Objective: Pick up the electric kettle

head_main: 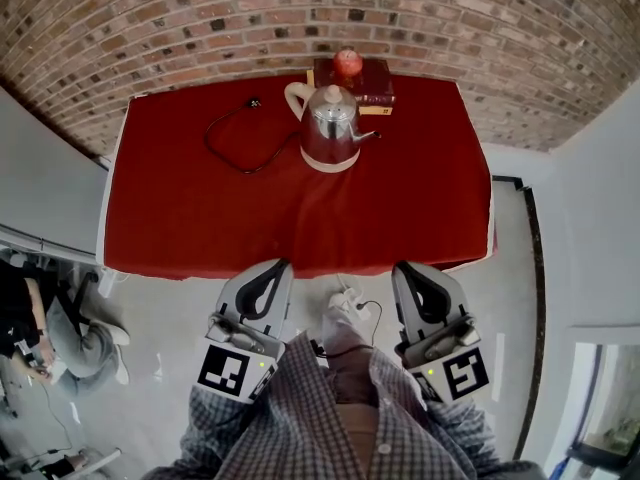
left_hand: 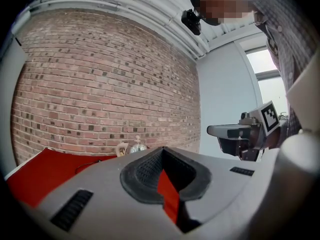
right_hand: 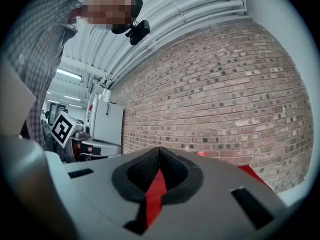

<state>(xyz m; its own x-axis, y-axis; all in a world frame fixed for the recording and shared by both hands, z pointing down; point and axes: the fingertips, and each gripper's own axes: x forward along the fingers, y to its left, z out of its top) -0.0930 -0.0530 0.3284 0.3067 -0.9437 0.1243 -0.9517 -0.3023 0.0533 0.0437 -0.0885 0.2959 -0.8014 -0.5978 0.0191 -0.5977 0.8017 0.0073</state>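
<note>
Electric kettle [head_main: 330, 128] is where I'm looking first: shiny steel body, cream handle curling off its left rear, spout poking right, upright on its base at the far middle of the red-clothed table [head_main: 190, 218]. Just behind it there's a stack of books [head_main: 378, 88] with a small red round thing [head_main: 347, 63] on top, and a black cord [head_main: 228, 146] loops away to the left across the cloth. Coming back toward me, the left gripper [head_main: 277, 266] and the right gripper [head_main: 404, 268] both hang short of the table's near edge, over the floor, well apart from the kettle. Both have their jaws pressed together with nothing between them; each gripper's own view shows only red cloth through the slit. From the left gripper view the kettle [left_hand: 136, 146] is a small shape far across the table. So I'd call this the approach, the reach not yet made. Next I reckon I need to carry one gripper, likely the left, over the cloth to that handle, spread its jaws, close on the handle, and mind the cord dragging as it lifts.
</note>
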